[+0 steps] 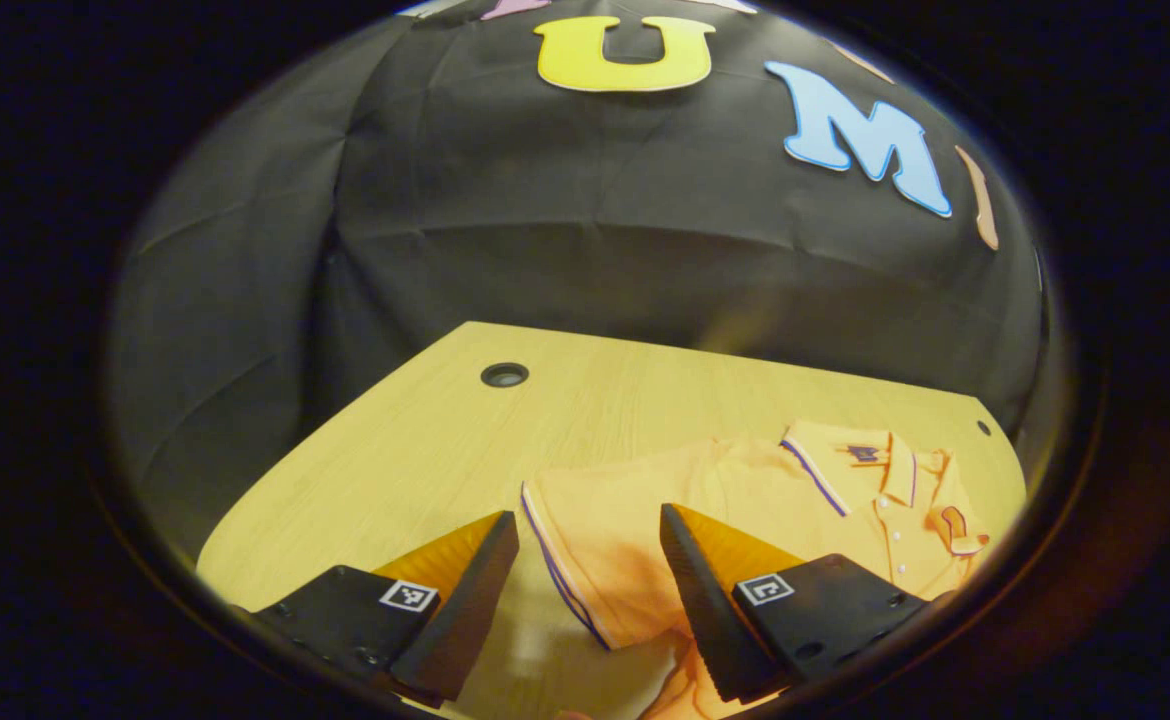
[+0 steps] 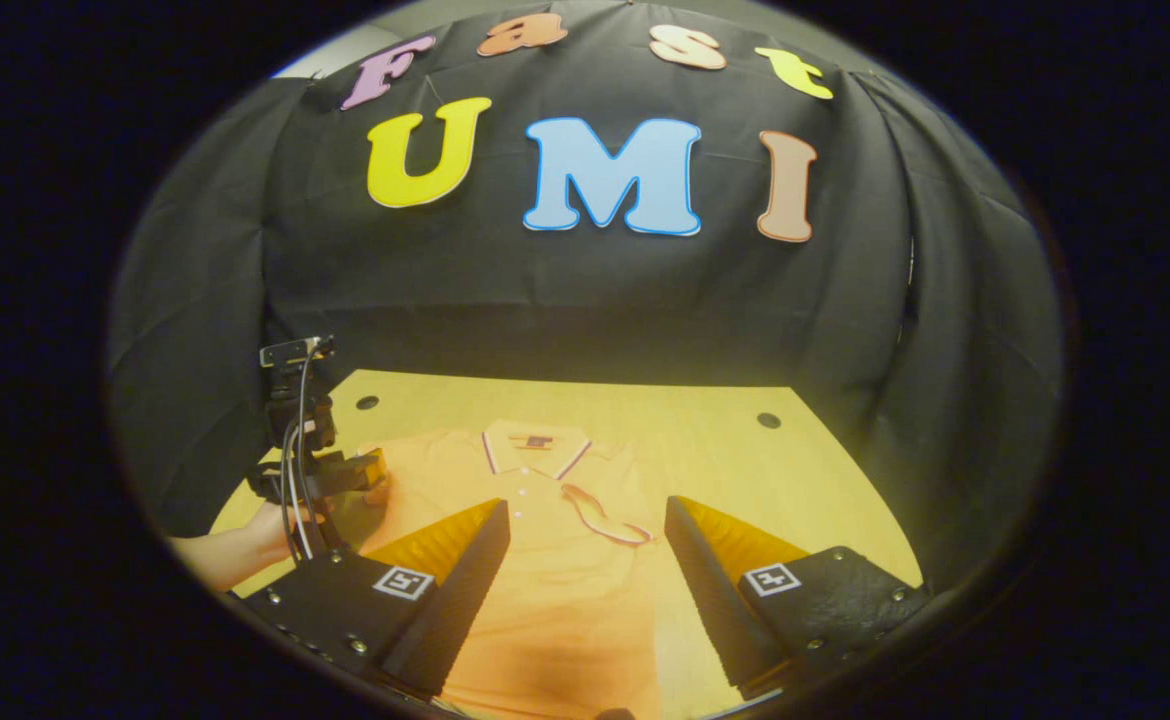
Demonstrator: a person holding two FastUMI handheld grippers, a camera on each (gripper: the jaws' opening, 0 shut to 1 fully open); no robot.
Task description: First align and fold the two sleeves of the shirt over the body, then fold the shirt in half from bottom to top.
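Observation:
An orange polo shirt (image 1: 745,500) lies face up on the wooden table (image 1: 425,440), collar (image 1: 845,460) toward the far wall. In the left gripper view, one short sleeve with a striped hem (image 1: 555,560) spreads out flat, and my left gripper (image 1: 590,575) stands open over that hem. The other sleeve (image 2: 600,520) is folded across the chest below the collar (image 2: 535,445). My right gripper (image 2: 585,565) is open above the lower body of the shirt (image 2: 555,610). In the right gripper view, the left gripper (image 2: 370,472) sits at the shirt's left edge, held by a hand (image 2: 245,550).
Round cable holes are set in the table near its far corners (image 1: 504,375) (image 2: 768,420). Bare tabletop (image 2: 805,500) lies to the right of the shirt. The black cloth wall stands close behind the table's back edge.

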